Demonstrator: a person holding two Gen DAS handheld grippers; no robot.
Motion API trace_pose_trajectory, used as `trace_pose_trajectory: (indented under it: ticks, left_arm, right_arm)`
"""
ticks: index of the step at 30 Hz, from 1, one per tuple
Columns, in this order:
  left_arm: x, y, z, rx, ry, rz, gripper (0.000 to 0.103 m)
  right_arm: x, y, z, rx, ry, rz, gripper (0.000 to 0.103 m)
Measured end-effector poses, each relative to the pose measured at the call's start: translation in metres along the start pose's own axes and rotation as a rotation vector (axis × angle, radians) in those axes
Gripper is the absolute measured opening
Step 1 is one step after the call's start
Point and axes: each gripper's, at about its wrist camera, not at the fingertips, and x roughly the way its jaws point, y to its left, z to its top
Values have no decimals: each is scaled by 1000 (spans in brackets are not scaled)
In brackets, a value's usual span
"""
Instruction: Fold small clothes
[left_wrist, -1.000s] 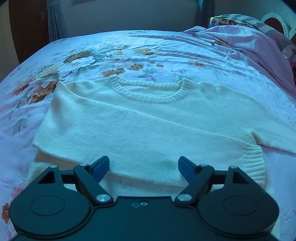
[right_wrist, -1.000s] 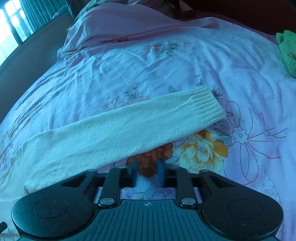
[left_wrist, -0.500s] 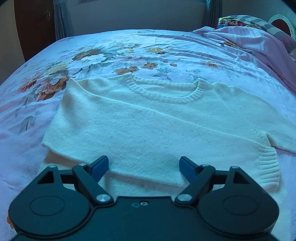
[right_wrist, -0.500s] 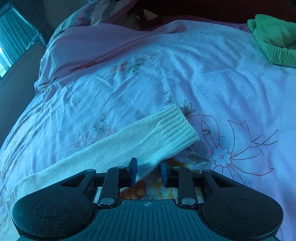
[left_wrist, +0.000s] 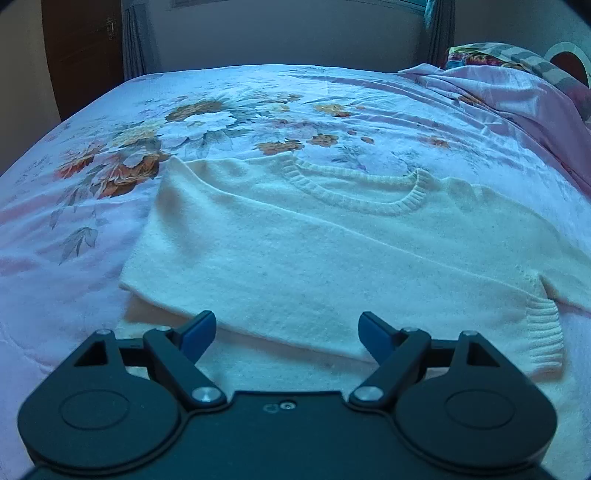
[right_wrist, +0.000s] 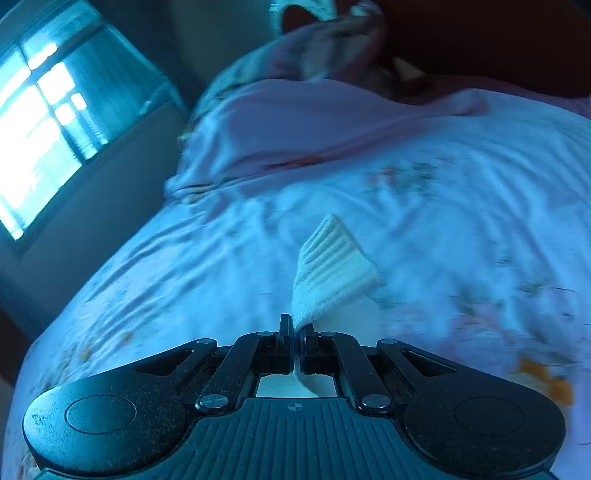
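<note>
While I watch through the left wrist camera, my left gripper (left_wrist: 286, 332) fills the bottom of the frame with its jaws spread wide, holding nothing. Its blue fingertips (left_wrist: 197, 332) sit over the near edge of a cream knitted sweater (left_wrist: 314, 251); I cannot tell whether they touch the fabric. The sweater lies flat on the bed (left_wrist: 74, 258), filling the middle of the frame, with its ribbed round neckline (left_wrist: 354, 192) toward the far side. One sleeve is folded across the body, and its ribbed cuff (left_wrist: 543, 332) rests at the lower right of the frame. Beyond the sweater, a floral bedspread runs toward the top of the frame, with large orange and white flowers (left_wrist: 147, 147) at the upper left. A rumpled pink blanket (left_wrist: 517, 99) lies at the upper right.

Through the right wrist camera, which is blurred, my right gripper (right_wrist: 296, 332) sits at the bottom centre with its jaws closed on the other ribbed sleeve cuff (right_wrist: 332, 266). That cuff stands up from the jaws in the middle of the frame, lifted clear of the bedspread (right_wrist: 461, 221) behind it. Farther back, a heap of pink bedding (right_wrist: 314, 118) rises in the upper middle. A bright window (right_wrist: 40, 140) glows at the upper left.
</note>
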Motion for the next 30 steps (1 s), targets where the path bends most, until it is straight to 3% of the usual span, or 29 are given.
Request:
trace_pose_trajectory:
  ticks: [4, 9, 11, 14, 17, 18, 19, 23, 25, 26, 30]
  left_arm:
    - [-12, 19, 3, -33, -19, 3, 82]
    - [-22, 53, 5, -100, -17, -4, 82]
    - [-22, 65, 5, -135, 0, -27, 82]
    - [-19, 77, 2, -188, 36, -47, 87]
    - [-14, 80, -1, -210, 66, -87, 90]
    - [-14, 79, -1, -220, 71, -99, 90]
    - [-14, 78, 0, -232, 70, -119, 89]
    - [-15, 68, 5, -280, 79, -254, 75]
    - [-10, 65, 7, -316, 105, -319, 45]
    - [-7, 62, 9, -318, 113, -336, 40]
    - [-1, 51, 22, -287, 72, -312, 38]
  right_arm:
    - [-3, 111, -43, -174, 40, 249, 2]
    - [-5, 201, -141, -354, 247, 478, 2]
    - [-2, 215, -187, -439, 335, 498, 2]
    - [9, 220, -243, -566, 481, 446, 4]
    - [-1, 210, -242, -542, 451, 465, 26]
    - [-5, 206, -237, -520, 439, 471, 43]
    - [-12, 202, -232, -506, 411, 477, 53]
    - [-35, 186, -217, -520, 324, 445, 53]
    - [-40, 175, -208, -487, 315, 432, 53]
    - [-41, 171, -207, -473, 315, 425, 53]
    - [-51, 150, -195, -414, 311, 415, 53]
